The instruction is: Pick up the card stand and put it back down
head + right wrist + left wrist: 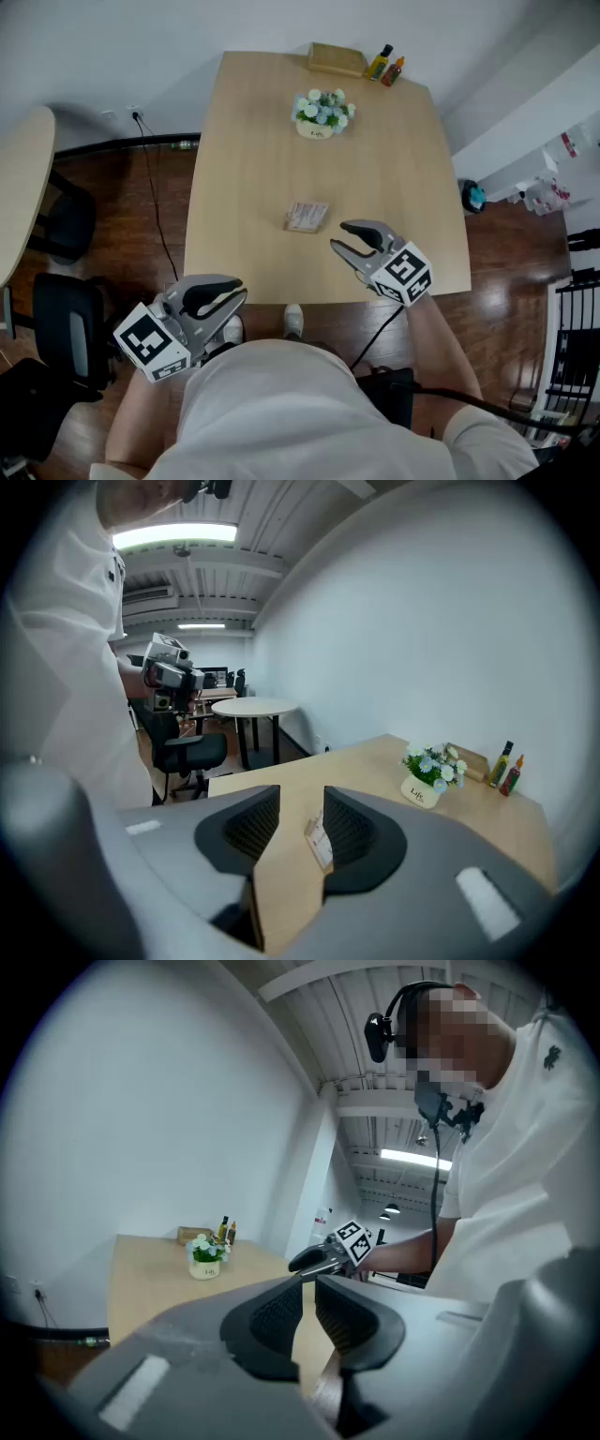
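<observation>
The card stand is a small low holder with a printed card, standing on the light wooden table near its front middle. My right gripper hovers over the table just right of the stand and points at it. Its jaws are wide open and empty. In the right gripper view the card stand shows in the gap a little ahead, touching neither pad. My left gripper is held off the table's front edge near the person's body. Its jaws stand slightly apart with nothing between them.
A white pot of flowers stands mid-table. A wooden box and two small bottles sit at the far edge. Black office chairs and a round table are to the left. A cable runs over the wooden floor.
</observation>
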`<action>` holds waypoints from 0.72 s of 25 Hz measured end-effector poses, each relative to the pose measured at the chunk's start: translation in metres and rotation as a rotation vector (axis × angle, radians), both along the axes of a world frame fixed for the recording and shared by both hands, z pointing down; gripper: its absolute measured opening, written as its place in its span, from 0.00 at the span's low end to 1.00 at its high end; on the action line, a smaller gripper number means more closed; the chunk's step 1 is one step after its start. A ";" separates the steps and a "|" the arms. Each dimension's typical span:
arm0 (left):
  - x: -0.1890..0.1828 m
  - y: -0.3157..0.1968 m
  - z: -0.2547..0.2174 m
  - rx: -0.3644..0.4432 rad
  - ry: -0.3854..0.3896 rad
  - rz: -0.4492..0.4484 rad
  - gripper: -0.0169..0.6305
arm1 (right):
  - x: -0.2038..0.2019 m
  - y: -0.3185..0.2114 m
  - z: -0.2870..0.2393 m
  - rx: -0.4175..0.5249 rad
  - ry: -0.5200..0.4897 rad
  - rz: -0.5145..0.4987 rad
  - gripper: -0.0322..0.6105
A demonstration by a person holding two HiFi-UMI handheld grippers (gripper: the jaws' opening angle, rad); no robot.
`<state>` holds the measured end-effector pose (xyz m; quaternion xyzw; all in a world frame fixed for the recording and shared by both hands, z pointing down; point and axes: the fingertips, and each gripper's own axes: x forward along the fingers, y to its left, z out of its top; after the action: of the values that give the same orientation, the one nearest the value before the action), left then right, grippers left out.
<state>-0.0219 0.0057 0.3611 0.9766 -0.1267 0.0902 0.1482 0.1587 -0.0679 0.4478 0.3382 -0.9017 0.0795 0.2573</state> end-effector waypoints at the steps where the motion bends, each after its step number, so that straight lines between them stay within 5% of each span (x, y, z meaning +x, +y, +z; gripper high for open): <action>1: 0.006 -0.003 0.001 0.008 -0.008 0.005 0.10 | 0.006 -0.012 0.007 -0.003 0.004 -0.005 0.29; 7: 0.031 -0.011 0.000 0.011 -0.022 -0.044 0.10 | 0.032 -0.070 0.054 -0.073 0.019 -0.047 0.29; 18: 0.030 -0.017 0.000 -0.029 -0.041 -0.190 0.08 | 0.018 -0.099 0.115 -0.223 -0.023 -0.172 0.29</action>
<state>0.0077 -0.0109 0.3610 0.9559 -0.2206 0.0975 0.1674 0.1765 -0.1670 0.5627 0.2280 -0.9159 0.1605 0.2887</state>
